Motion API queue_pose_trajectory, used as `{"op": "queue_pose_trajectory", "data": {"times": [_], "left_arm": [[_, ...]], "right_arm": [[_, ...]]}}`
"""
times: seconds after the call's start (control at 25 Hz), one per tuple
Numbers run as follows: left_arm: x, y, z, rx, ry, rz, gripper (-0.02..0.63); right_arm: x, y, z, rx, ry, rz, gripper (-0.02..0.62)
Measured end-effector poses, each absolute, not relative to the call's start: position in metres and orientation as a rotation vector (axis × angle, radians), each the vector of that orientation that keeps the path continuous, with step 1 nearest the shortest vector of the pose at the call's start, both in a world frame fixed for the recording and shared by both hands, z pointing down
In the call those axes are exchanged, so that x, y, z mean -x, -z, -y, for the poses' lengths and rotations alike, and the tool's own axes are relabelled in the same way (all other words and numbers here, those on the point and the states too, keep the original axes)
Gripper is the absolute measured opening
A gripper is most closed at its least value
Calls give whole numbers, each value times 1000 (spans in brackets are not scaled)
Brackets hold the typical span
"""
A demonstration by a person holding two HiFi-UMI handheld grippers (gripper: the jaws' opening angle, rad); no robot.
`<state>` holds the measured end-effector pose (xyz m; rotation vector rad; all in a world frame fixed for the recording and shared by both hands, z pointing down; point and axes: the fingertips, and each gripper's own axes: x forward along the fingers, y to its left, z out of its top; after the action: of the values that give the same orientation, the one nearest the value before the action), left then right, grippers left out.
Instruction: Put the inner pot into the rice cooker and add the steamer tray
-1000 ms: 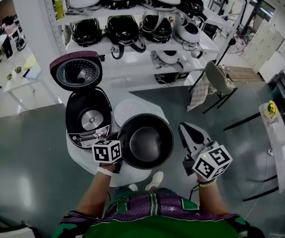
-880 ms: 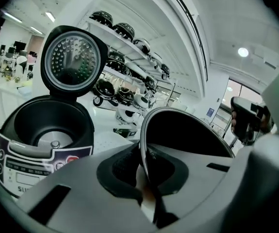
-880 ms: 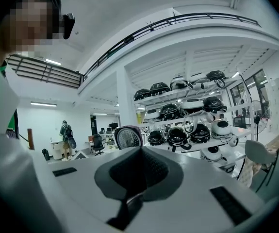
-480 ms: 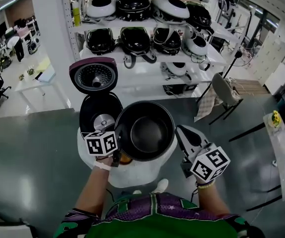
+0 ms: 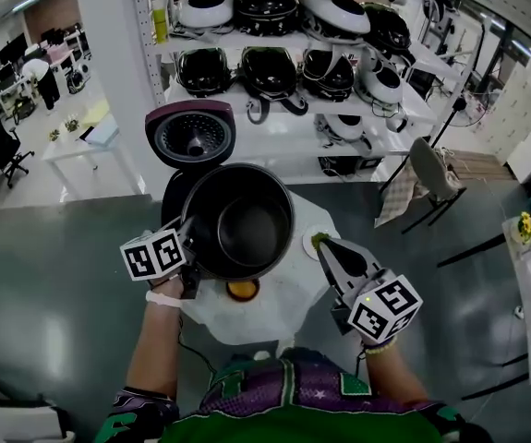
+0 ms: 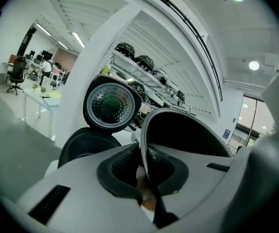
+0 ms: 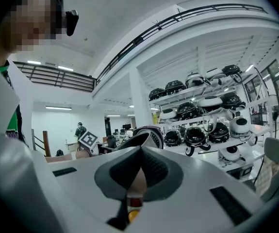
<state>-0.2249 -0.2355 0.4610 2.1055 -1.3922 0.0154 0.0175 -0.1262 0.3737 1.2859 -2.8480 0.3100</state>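
The task is at its first step and nothing is finished yet. The pot [image 5: 242,224] is not in the cooker [image 5: 173,197]. It hangs in the air above the worktop [image 5: 279,312], tilted, just in front of the open cooker and partly covering it in the head view. The lid [image 5: 191,137] stands up behind. The left gripper [image 5: 189,247] carries the pot. In the left gripper view its jaws are closed on the thin rim, one pad inside the wall and one outside, and the dark bowl rises to the right of the jaws. The empty cavity of the cooker shows lower on the left. The right gripper [image 5: 322,245] is at the right of the pot and does not touch it. Its jaws are pressed together with nothing between them. What is left, in my judgement, is to bring the pot over the cavity, lower it in level and release it, and then add the tray. I cannot pick out the tray with certainty in these views.
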Motion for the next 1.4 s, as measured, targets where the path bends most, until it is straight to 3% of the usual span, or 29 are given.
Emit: {"op": "queue_pose_trajectory", "data": {"times": [0.64, 1.4], "left_arm": [[325, -452, 291, -1893, 28, 1752, 41], [349, -527, 355, -1738, -114, 1818, 41]], "right_arm": [[-1, -376, 191, -1067, -350, 2947, 6], [-13, -409, 245, -1040, -431, 2876, 6]]}}
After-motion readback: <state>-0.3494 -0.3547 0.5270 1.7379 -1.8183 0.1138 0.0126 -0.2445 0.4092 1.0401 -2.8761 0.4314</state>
